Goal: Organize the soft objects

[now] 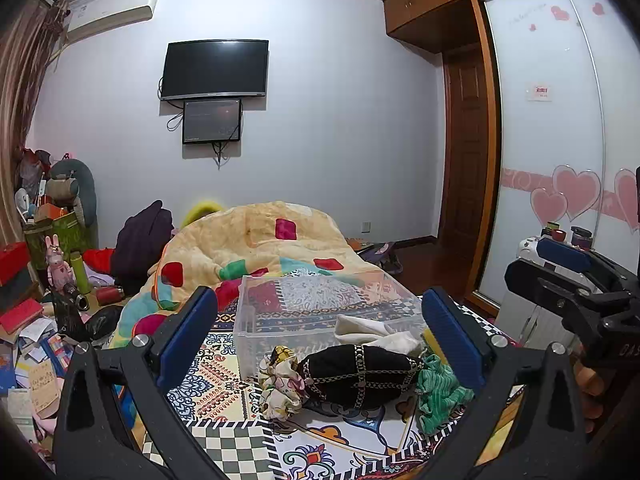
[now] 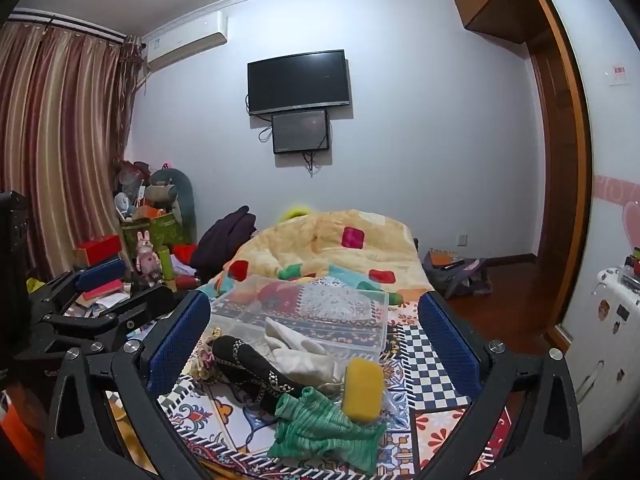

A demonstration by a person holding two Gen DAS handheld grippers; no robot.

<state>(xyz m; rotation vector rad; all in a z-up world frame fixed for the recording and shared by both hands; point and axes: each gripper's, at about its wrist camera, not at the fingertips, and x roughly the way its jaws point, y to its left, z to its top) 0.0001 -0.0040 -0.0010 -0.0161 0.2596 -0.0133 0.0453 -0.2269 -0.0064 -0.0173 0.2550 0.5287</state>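
Five soft items (image 1: pixel 360 372) lie bunched beside the clear bin (image 1: pixel 320 312)

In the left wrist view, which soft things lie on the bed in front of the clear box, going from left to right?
Floral cloth → black cloth → green cloth. The white cloth and the yellow sponge lie behind these, so I leave them out.

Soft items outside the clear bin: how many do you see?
5, all in front of the clear bin: floral scrunchie, black patterned cloth, white cloth, yellow sponge, green knit cloth. Others may be hidden underneath.
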